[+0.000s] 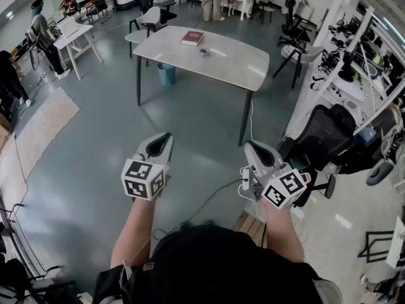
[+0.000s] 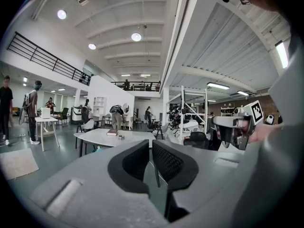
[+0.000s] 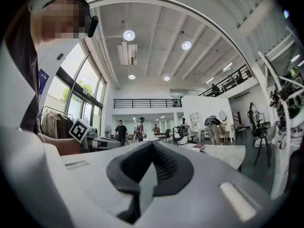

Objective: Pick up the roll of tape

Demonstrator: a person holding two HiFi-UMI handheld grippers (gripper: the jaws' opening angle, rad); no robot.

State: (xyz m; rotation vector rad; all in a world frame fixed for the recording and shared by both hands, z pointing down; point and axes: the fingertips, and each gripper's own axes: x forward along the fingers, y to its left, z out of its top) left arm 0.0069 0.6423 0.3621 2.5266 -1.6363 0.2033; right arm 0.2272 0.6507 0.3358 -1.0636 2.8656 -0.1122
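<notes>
Left claw [image 1: 166,138]: jaws together, nothing between them, held in the air well short of the desk [image 1: 240,68]
Right claw [image 1: 251,146]: jaws together, empty, held level beside the left one
Roll of tape [image 1: 204,52]: lies on the desk top, just beside the red book [image 1: 192,38], well apart from both claws
Desk: white top, dark legs, stands on the grey floor [image 1: 95,144] ahead of the person
Blue bin [image 1: 166,74]: on the floor under the desk's left end

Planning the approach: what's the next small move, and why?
Probably step toward the table. The tape lies on it near the book, well beyond the left gripper and right gripper, which are both shut and empty.
</notes>
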